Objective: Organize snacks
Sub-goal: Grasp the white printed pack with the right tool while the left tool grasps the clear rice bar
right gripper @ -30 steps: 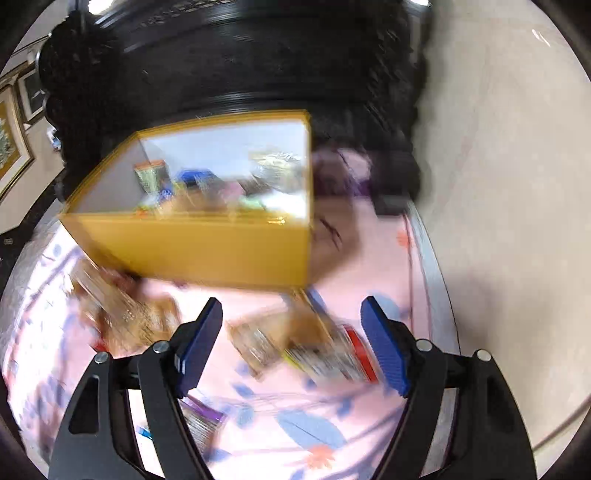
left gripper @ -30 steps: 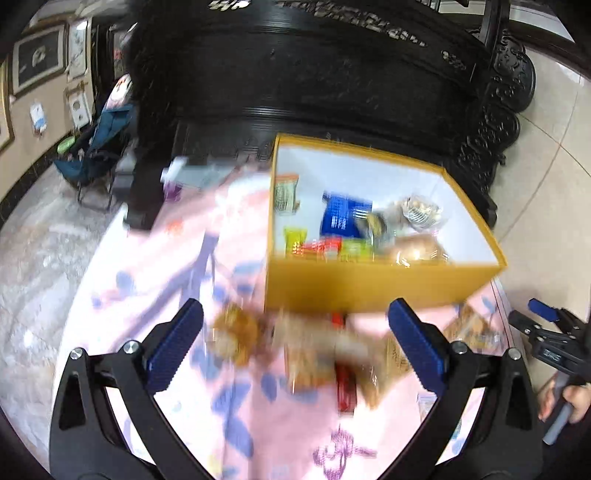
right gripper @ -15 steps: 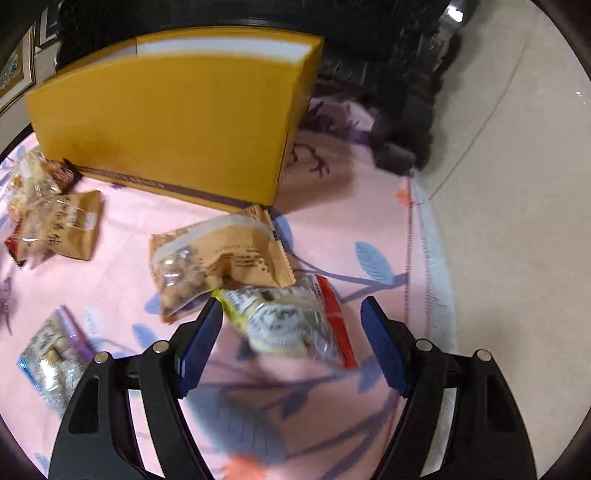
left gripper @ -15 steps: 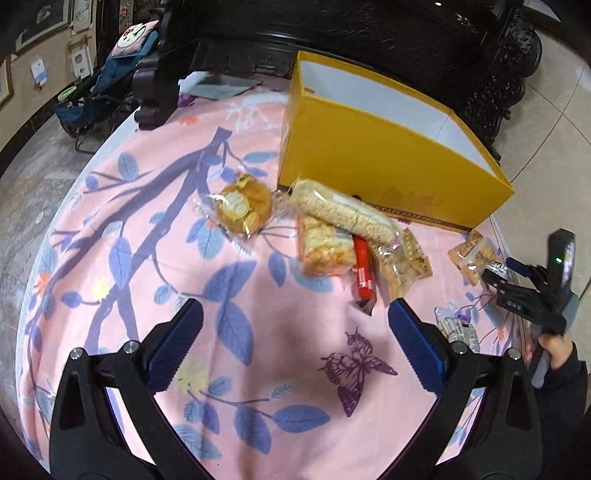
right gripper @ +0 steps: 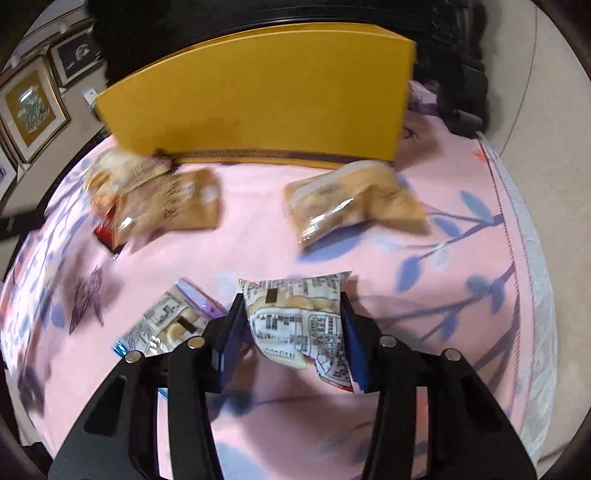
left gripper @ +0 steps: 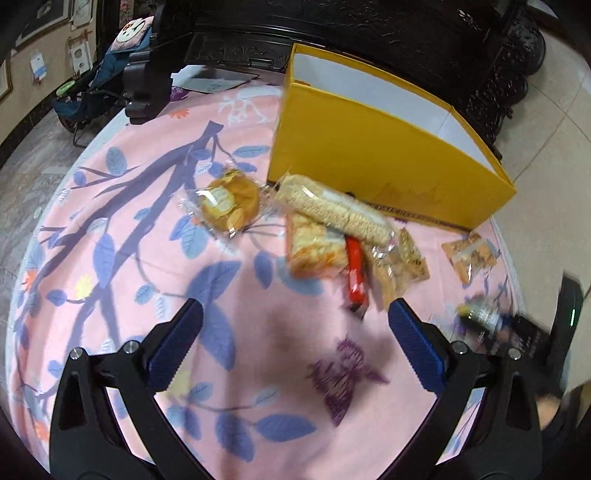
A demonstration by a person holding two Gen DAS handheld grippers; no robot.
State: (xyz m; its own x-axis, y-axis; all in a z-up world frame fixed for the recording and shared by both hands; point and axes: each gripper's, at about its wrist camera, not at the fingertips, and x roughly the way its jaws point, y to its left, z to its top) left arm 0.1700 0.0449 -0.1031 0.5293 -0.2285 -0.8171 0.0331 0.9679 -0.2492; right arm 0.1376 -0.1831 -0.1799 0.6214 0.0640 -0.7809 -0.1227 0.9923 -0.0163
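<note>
A yellow box (left gripper: 373, 155) stands at the back of the pink floral cloth (left gripper: 147, 258); it also shows in the right wrist view (right gripper: 258, 96). My right gripper (right gripper: 291, 325) is shut on a white printed snack packet (right gripper: 295, 317) just above the cloth. My left gripper (left gripper: 295, 332) is open and empty above the cloth. Ahead of it lie a round pastry packet (left gripper: 229, 203), a long puffed-rice bar (left gripper: 332, 210), an orange cracker pack (left gripper: 314, 247) and a red stick (left gripper: 356, 273).
A tan bag (right gripper: 351, 203) lies near the box's right corner, another tan bag (right gripper: 173, 206) to the left, a silver packet (right gripper: 166, 328) beside my right gripper. Dark carved furniture (left gripper: 369, 33) stands behind the table. The cloth's edge (right gripper: 524, 236) runs along the right.
My right gripper has come down and closed on the white printed packet. My left gripper has moved a little closer to the snack pile and stays open.
</note>
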